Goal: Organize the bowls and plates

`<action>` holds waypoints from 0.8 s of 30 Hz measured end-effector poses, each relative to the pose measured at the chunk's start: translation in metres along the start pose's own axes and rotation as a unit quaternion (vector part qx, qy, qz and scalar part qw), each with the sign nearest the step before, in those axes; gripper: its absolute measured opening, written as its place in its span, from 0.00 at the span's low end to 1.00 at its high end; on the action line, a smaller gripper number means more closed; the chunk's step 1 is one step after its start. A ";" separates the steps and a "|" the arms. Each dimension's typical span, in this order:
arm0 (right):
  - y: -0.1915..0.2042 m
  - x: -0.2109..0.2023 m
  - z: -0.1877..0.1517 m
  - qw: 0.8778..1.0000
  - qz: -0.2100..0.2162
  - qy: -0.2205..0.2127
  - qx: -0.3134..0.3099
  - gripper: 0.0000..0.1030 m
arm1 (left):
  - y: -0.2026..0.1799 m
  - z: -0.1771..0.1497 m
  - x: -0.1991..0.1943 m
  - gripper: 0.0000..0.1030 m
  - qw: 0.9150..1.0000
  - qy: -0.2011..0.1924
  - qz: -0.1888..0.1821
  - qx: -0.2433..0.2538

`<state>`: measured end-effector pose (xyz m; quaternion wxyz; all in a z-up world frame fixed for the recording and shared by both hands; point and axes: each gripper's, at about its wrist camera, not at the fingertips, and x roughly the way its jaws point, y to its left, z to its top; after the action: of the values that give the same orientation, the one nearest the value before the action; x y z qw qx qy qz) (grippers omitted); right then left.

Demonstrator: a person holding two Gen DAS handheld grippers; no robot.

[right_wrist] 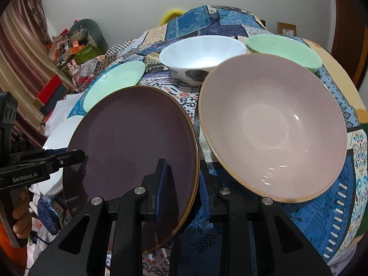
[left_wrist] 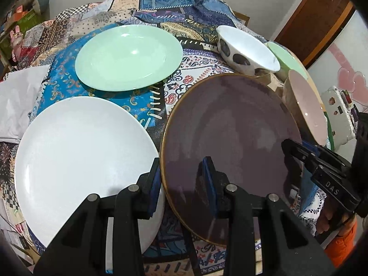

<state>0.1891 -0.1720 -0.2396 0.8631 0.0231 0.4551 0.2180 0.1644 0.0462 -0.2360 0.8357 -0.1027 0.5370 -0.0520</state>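
Note:
A dark purple plate (left_wrist: 232, 138) with a gold rim is held between both grippers, raised and tilted above the table. My left gripper (left_wrist: 184, 184) straddles its left rim, one finger above and one below. My right gripper (right_wrist: 181, 184) straddles its right rim (right_wrist: 138, 142) the same way, and it also shows in the left wrist view (left_wrist: 299, 151). A white plate (left_wrist: 85, 161) lies to the left, a mint green plate (left_wrist: 128, 57) behind it. A pink bowl (right_wrist: 273, 126), a white spotted bowl (right_wrist: 202, 57) and a green bowl (right_wrist: 285, 50) stand to the right.
A patterned patchwork cloth (left_wrist: 174, 87) covers the round table. A white paper sheet (left_wrist: 20, 101) lies at its left edge. Boxes and clutter (right_wrist: 69, 46) stand by the wall beyond the table. A wooden door (left_wrist: 317, 18) is at the far right.

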 end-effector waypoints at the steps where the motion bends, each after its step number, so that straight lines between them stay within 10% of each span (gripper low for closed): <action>1: 0.002 0.000 0.000 1.000 -0.007 -0.003 -0.005 0.23 | 0.001 0.001 0.002 0.33 1.000 0.002 0.000 0.000; 24: -0.003 -0.015 0.002 1.000 -0.009 -0.017 0.017 0.29 | 0.001 0.010 -0.009 0.35 1.000 -0.026 0.003 0.002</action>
<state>0.1842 -0.1801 -0.2279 0.8722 0.0370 0.4440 0.2019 0.1701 0.0501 -0.2245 0.8495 -0.1007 0.5156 -0.0475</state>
